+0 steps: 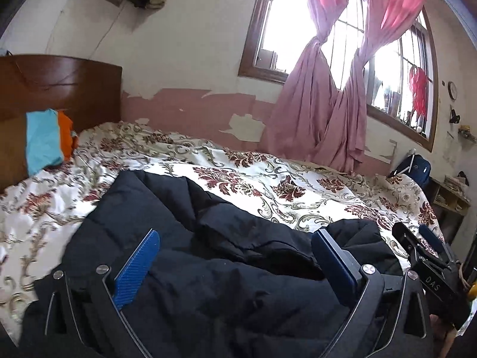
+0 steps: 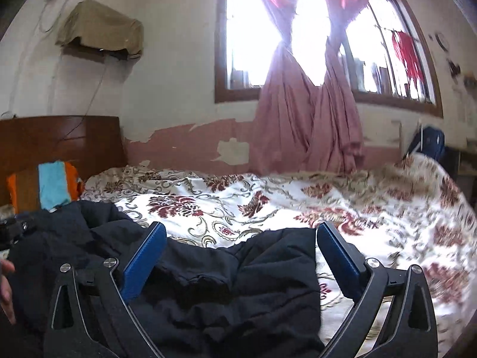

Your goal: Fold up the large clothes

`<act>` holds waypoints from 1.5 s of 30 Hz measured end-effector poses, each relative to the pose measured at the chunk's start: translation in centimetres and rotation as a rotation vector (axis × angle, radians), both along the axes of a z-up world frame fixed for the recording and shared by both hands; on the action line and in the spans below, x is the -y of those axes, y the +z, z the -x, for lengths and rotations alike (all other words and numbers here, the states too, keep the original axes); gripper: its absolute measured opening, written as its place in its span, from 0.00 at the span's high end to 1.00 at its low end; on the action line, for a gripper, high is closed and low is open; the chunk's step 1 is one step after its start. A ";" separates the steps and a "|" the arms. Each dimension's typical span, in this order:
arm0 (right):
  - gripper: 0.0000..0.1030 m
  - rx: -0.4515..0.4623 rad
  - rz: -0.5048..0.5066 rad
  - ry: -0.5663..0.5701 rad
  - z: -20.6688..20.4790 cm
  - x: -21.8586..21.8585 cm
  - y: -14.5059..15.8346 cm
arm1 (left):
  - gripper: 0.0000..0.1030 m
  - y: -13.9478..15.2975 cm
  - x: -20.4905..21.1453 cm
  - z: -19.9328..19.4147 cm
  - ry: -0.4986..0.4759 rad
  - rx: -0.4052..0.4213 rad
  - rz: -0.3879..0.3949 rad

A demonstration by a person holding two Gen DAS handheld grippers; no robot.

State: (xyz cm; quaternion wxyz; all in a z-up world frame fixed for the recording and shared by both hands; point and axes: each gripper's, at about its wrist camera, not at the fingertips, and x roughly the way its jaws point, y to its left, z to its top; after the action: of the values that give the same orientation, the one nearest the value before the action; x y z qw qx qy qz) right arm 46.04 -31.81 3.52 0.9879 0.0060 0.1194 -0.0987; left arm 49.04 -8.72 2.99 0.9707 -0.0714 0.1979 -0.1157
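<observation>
One bed (image 1: 268,179) under a floral cover is filling both views. One black padded coat (image 1: 208,268) is lying crumpled on its near edge, below both grippers. Two pink curtains (image 1: 322,104) are hanging knotted at the window. One blue-and-orange bundle (image 1: 44,140) is sitting by the headboard. The left gripper (image 1: 235,256) and right gripper (image 2: 241,250) are each standing spread wide, pinching nothing.

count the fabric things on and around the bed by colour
black: 1, the padded coat
floral white and red: 1, the bedspread
pink: 2, the curtains
blue and orange: 1, the folded cloth
total: 5
</observation>
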 end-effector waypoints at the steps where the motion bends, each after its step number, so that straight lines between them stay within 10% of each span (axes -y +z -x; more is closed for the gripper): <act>1: 0.03 -0.008 0.012 0.010 0.4 -0.3 0.4 | 0.00 0.5 0.0 0.7 0.005 0.002 -0.006; 20: 0.03 -0.037 0.019 0.148 16.5 -2.7 7.7 | 0.00 7.2 -0.1 18.0 0.118 0.063 -0.148; 45: 0.03 -0.061 -0.021 0.206 30.6 -5.0 6.5 | 0.00 5.5 -1.8 33.4 0.157 0.044 -0.350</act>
State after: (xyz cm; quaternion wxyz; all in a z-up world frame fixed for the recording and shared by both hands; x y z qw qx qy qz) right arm 15.45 -26.85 10.02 0.9886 0.0008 0.1502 0.0046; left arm 15.68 -6.97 8.47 0.9785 0.0859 0.1877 -0.0048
